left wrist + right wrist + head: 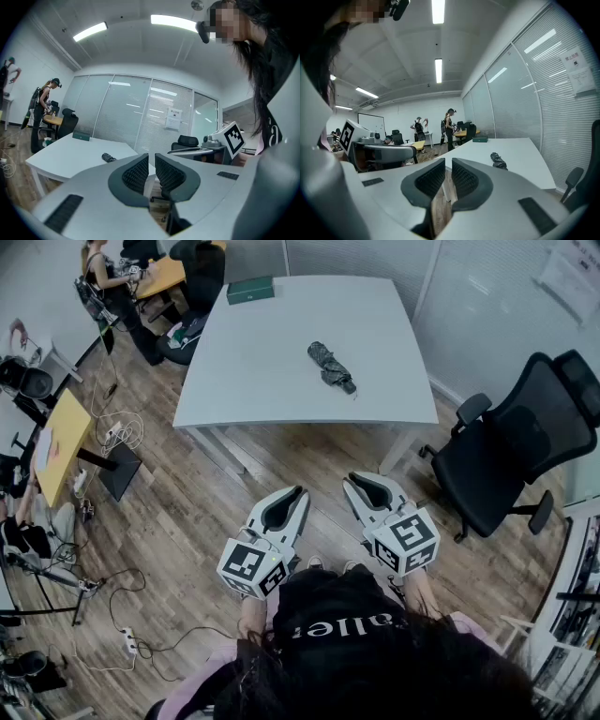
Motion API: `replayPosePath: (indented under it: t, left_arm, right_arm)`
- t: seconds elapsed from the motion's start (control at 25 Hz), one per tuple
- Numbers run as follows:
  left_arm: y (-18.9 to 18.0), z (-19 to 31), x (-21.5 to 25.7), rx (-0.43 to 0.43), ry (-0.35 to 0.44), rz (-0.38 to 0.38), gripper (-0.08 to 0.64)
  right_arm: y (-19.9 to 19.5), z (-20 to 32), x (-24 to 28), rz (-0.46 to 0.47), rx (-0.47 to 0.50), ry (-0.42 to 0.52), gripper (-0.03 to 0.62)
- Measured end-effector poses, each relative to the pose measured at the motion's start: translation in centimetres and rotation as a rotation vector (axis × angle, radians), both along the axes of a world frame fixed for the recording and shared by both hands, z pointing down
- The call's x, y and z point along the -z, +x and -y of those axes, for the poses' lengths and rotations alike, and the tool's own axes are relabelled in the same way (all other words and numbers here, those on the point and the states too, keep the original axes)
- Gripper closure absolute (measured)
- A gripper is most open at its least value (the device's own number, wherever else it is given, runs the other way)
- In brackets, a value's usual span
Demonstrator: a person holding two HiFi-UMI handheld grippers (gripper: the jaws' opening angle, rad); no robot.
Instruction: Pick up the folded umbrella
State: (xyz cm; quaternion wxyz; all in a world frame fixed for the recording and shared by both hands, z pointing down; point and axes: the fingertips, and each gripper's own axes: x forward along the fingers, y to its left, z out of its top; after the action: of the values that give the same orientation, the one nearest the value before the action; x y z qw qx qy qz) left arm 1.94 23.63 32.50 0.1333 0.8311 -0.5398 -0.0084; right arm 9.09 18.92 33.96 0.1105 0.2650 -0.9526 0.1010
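Observation:
The folded umbrella (331,367), dark and rolled up, lies on the white table (244,381) right of its middle. It also shows in the left gripper view as the umbrella (108,157) and in the right gripper view as the umbrella (498,160). Both grippers hang over the wooden floor, well short of the table's near edge. My left gripper (298,491) is shut with nothing in it, jaws drawn close together (151,157). My right gripper (354,479) is shut and empty too (448,161). Both point roughly towards the table.
A green box (250,290) sits at the table's far edge. A black office chair (511,451) stands to the right of the table. Cables and a power strip (127,641) lie on the floor at left. A person (111,282) stands by a wooden desk at far left.

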Motion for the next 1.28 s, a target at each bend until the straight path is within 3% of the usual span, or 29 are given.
replayPosePath:
  t: [0.36, 0.72, 1.04, 1.28]
  left_arm:
    - [-2.6, 0.6, -0.4, -0.016, 0.008, 0.001, 0.499]
    - [-3.8, 1.7, -1.7, -0.039, -0.017, -0.043, 0.499]
    - [-4.3, 6.0, -3.1, -0.031, -0.051, -0.042, 0.499]
    - [-4.6, 12.5, -3.8, -0.008, -0.061, -0.030, 0.499]
  right_arm:
    - [-1.7, 0.6, 0.0, 0.036, -0.049, 0.005, 0.538]
    - [-1.9, 0.7, -1.7, 0.005, -0.087, -0.033, 0.538]
    - [-2.1, 5.1, -3.2, 0.012, -0.090, -0.068, 0.538]
    - [-2.4, 12.3, -4.3, 0.008, -0.067, -0.082, 0.538]
